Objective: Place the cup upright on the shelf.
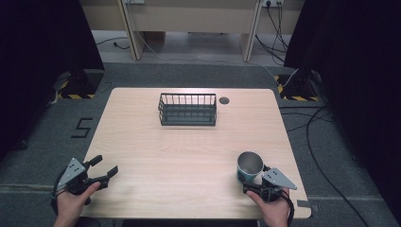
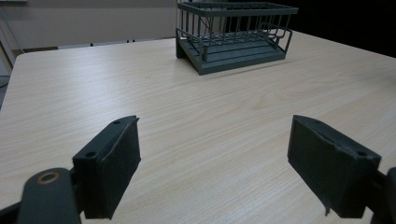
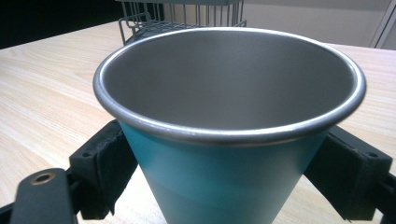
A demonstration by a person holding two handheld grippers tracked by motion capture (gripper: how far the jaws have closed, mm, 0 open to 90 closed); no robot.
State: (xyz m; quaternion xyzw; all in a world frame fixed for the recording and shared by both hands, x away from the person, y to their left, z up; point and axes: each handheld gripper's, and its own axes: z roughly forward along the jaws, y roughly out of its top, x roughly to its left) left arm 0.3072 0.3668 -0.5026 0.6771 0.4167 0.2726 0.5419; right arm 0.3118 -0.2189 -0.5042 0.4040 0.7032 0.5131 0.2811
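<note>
— Where on the light wooden table (image 1: 189,151)?
— Near right: teal metal cup (image 1: 249,166), clamped in right gripper (image 1: 259,182). Near left: left gripper (image 1: 104,171), jaws apart, empty.
— Beyond?
— Wire basket (image 1: 187,109) far centre; grey carpet (image 1: 189,75), black curtains (image 1: 42,42).

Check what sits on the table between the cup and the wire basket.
Nothing: in the high view, bare wood runs from the cup, held between the right gripper's fingers, to the wire basket. The table's small dark hole lies off to the side.
</note>
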